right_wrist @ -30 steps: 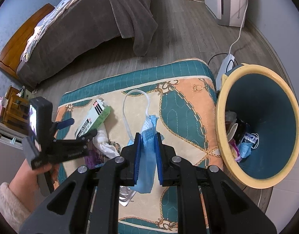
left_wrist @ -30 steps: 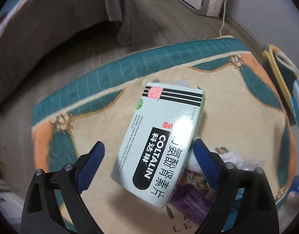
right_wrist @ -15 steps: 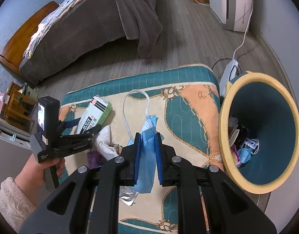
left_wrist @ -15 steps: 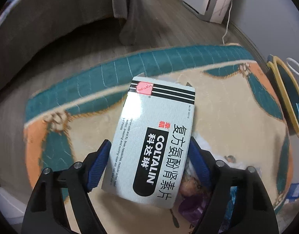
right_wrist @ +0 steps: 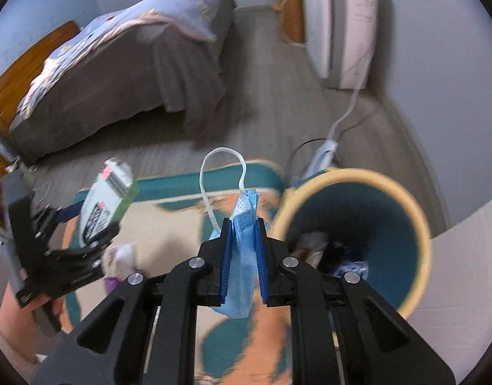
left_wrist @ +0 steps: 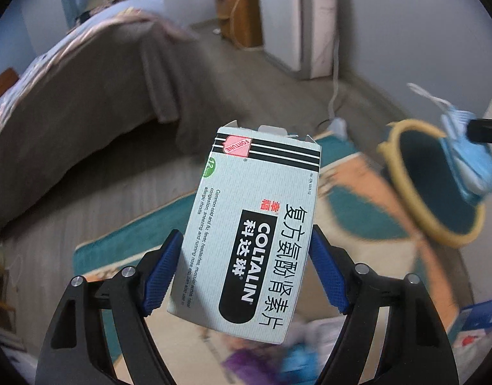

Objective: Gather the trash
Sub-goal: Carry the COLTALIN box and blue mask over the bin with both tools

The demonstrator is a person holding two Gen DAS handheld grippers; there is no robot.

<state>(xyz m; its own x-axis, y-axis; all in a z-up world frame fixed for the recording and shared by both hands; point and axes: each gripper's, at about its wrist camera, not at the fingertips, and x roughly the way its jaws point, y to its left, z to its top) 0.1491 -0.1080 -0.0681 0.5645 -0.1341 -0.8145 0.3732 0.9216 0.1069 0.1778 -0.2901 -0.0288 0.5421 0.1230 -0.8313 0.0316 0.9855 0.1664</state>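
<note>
both loads have lifted off the rug: left gripper grasping the medicine box, right gripper clenched on the face mask, now near the bin.

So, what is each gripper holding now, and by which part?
Left gripper: the medicine box, clamped across its lower sides. Right gripper: the blue face mask, pinched at its folded middle.

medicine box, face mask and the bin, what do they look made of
Medicine box: thin printed cardboard, slightly glossy; open tuck flaps at the top end. Face mask: soft non-woven fabric, matte blue with a dimpled texture, white elastic loop. Bin: hard to tell; matte teal inside, pale yellow rim, possibly plastic.
</note>
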